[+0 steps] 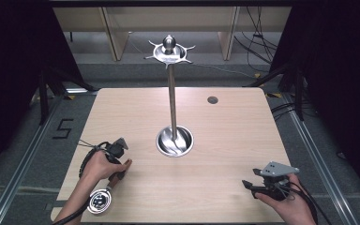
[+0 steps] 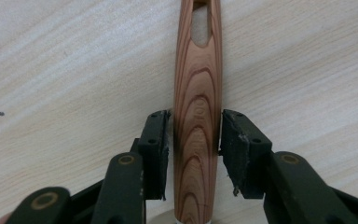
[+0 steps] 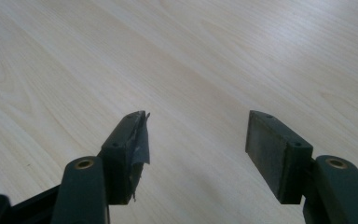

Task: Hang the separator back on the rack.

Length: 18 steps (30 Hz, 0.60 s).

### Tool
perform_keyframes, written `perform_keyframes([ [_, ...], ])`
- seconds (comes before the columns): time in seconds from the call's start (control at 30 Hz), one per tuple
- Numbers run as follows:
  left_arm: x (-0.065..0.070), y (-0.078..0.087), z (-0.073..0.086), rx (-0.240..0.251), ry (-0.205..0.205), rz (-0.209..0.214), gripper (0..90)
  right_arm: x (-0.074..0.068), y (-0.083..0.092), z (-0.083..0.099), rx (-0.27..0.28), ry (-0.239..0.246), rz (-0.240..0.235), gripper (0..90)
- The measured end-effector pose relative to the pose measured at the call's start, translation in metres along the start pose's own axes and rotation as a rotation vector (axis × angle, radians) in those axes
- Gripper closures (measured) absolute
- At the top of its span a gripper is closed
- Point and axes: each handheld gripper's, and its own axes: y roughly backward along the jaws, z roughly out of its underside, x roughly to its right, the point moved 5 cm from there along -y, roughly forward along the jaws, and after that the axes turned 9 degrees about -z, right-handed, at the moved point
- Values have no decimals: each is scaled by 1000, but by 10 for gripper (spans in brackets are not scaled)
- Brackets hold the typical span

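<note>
left claw [image 2: 193, 140] clamped on the reddish-brown grained wooden handle [image 2: 198, 116] of a utensil, both black pads pressed against its sides, seen in the left gripper view. slotted hanging hole near the handle's far end, light wood grain of the desk [image 2: 74, 70] beneath. from the high view, left claw [image 1: 118, 174] gripping that handle [image 1: 116, 179] near the front left of the pale rectangular wooden desk [image 1: 234, 136], left hand [image 1: 101, 165] wrapped around the gripper body, black cable looping off toward the desk's left edge. round shiny steel head [image 1: 99, 201] of the utensil lying at the front left corner of the desk, just beside the forearm, handle angled up and to the right from it.

right claw [image 3: 198, 140] spread wide apart with nothing between the pads, seen in the right gripper view, a torn strip of dark tape hanging off the left pad, bare desk [image 3: 214, 56] below. in the high view, right claw [image 1: 247, 184] held low near the front right of the desk, pointing left, grey three-cornered plate on top, right hand [image 1: 286, 201] closed around the body.

well apart from both, at the desk's middle, a tall polished steel utensil stand [image 1: 172, 93]: round dished base [image 1: 175, 141], thin upright pole, and a hooked round crown with a knob on top [image 1: 169, 49]. small dark round grommet [image 1: 212, 100] set in the desk toward the far right. dark floor and cables beyond.
</note>
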Motion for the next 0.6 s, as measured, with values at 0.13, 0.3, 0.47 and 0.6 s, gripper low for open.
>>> perform_keyframes([
  [0.13, 2, -3, 1, -6, -14, 1, 638, 0, 0, 0, -2, -2, -1, 393],
  [0.3, 3, -4, 1, -7, -31, -14, 655, 0, 0, 0, 0, -3, -1, 394],
  [0.47, 5, -3, 1, -6, -19, -18, 665, 0, 0, 0, -1, 5, 3, 393],
  [0.6, 4, -4, 3, 16, -13, -10, 669, 0, 1, 0, -2, 6, 1, 393],
])
